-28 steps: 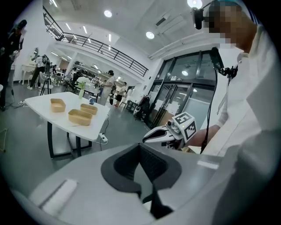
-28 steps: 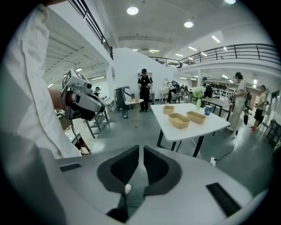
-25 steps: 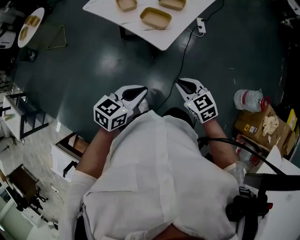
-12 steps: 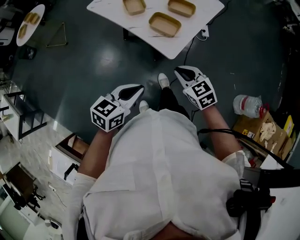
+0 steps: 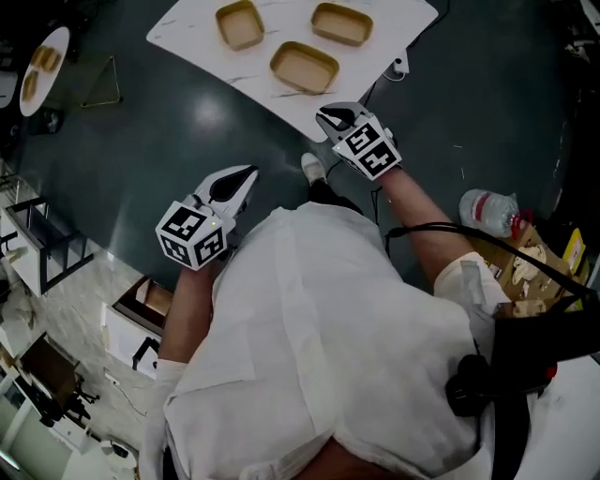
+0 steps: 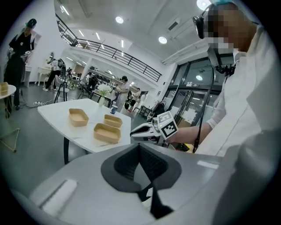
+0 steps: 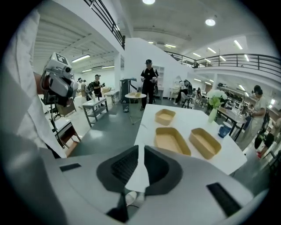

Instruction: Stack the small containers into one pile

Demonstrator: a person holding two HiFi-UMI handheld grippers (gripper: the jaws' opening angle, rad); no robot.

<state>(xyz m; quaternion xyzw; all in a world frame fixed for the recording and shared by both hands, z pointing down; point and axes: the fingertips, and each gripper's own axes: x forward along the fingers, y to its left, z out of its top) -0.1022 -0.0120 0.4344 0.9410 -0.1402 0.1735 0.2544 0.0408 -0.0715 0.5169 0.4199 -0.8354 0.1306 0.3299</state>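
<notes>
Three tan containers stand apart on the white table (image 5: 187, 37): a small square one (image 5: 239, 23), a longer one (image 5: 305, 66) near the table's front edge, and another (image 5: 341, 23) behind it. My right gripper (image 5: 328, 114) hangs just off the table's front edge, short of the nearest container, shut and empty. My left gripper (image 5: 246, 172) is over the dark floor, further from the table, also shut and empty. The right gripper view looks past the closed jaws (image 7: 141, 148) at the containers (image 7: 172, 141). In the left gripper view the containers (image 6: 106, 132) lie ahead to the left.
A plastic bottle (image 5: 492, 202) and a cardboard box (image 5: 525, 253) lie on the floor at the right. A cable runs to a power strip (image 5: 400, 64) beside the table. A round table (image 5: 42, 56) stands far left. Several people stand in the background.
Both grippers have moved forward toward the white table. The right one has gone from over open floor to the table's front edge. The left trails behind it. Neither has taken hold of anything.
</notes>
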